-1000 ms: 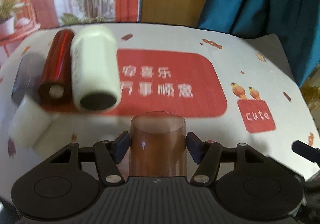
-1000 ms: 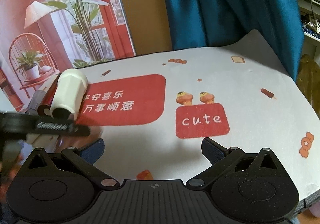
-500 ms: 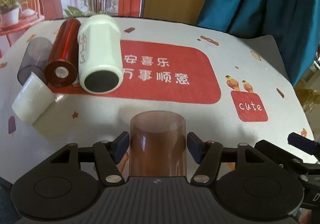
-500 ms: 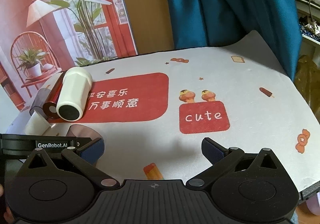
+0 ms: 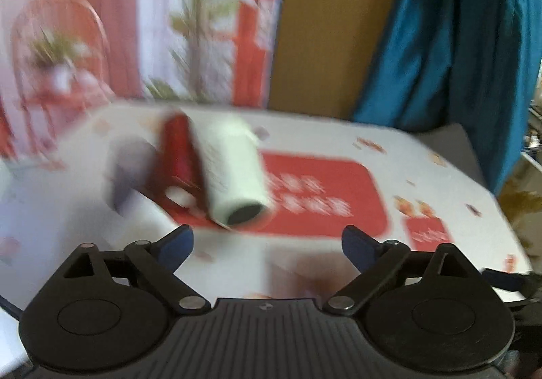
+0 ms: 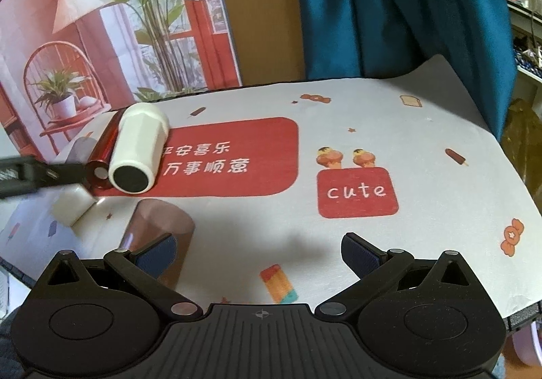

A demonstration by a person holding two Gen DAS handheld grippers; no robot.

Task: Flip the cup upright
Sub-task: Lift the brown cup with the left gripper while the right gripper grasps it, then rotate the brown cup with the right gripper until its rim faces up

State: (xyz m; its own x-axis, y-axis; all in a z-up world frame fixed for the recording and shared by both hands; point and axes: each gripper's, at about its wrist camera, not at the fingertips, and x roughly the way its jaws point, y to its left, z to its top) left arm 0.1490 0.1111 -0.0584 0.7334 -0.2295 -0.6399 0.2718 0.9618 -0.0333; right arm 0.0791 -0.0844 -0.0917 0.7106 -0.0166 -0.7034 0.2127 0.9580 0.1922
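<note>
A translucent brown cup stands on the table mat at the near left of the right wrist view, partly behind my right gripper's left finger. In the blurred left wrist view it is only a faint brown smear low between the fingers. My left gripper is open and holds nothing; its arm shows as a dark bar at the left edge of the right wrist view. My right gripper is open and empty, above the mat's front edge.
A white cup, a red cup, a grey translucent cup and a small white cup lie on their sides at the left of the mat. A teal curtain hangs behind the table.
My left gripper has opened and let go of the brown cup, then lifted back and up. The cup now stands free on the mat. The right gripper has barely moved.
</note>
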